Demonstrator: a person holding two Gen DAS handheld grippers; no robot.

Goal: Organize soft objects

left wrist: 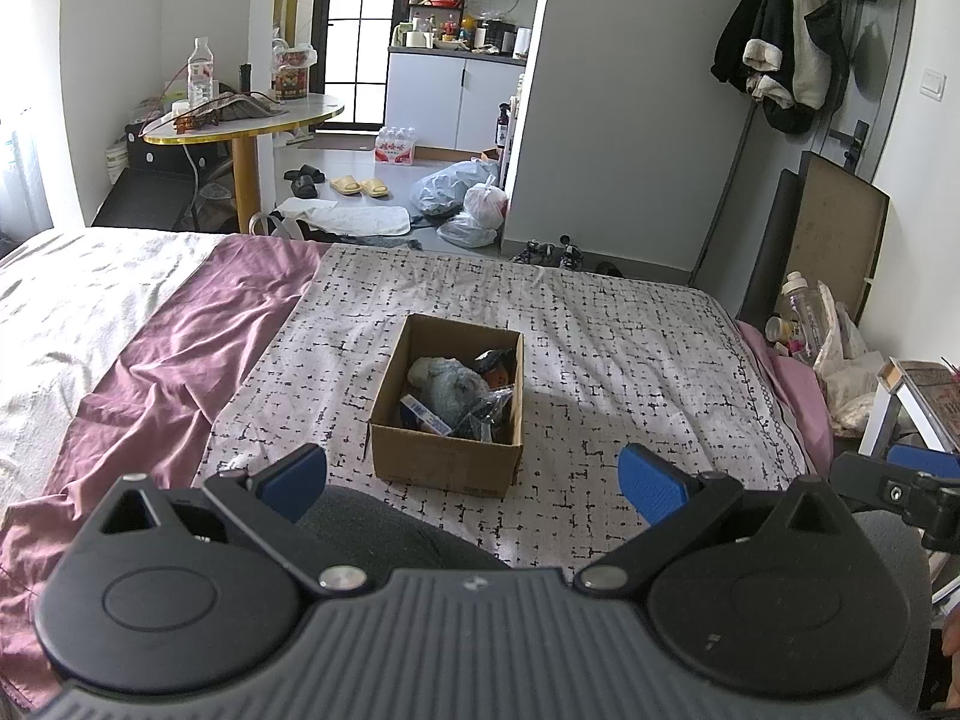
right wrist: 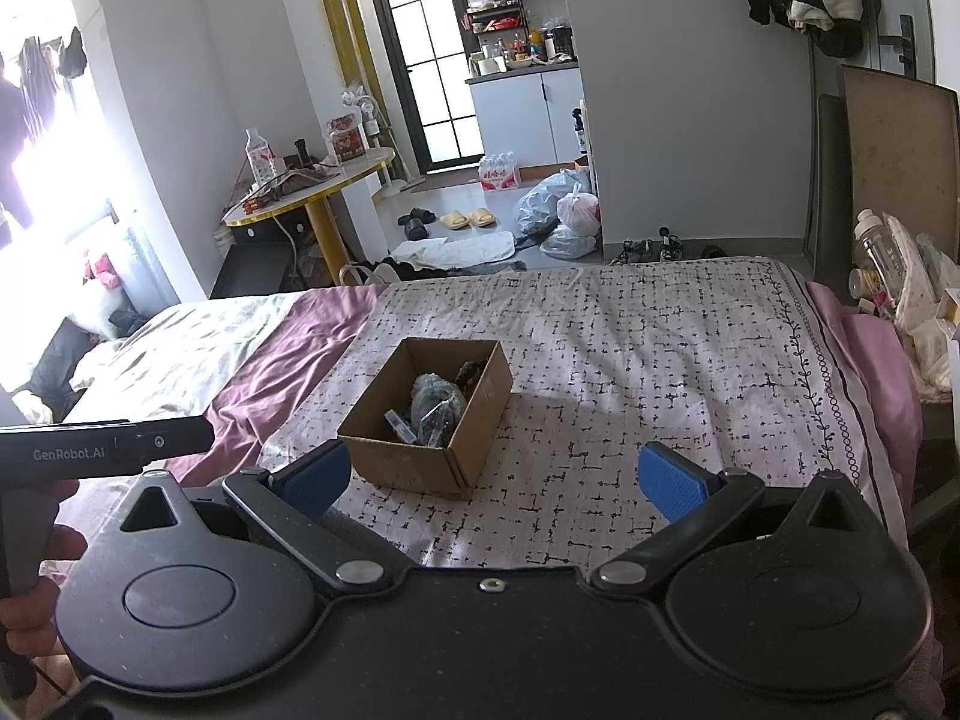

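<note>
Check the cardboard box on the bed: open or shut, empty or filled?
Open and partly filled: the cardboard box has no lid or flaps over it, and a grey-blue soft item plus dark packets lie inside.

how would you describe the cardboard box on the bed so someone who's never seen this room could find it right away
Start at the bed, on the white cover with the black dash pattern beside the purple sheet. Near the middle of that cover stands an open brown cardboard box with a grey-blue soft thing and dark packets inside. It is the only box on the bed, just ahead of both open grippers.
</note>
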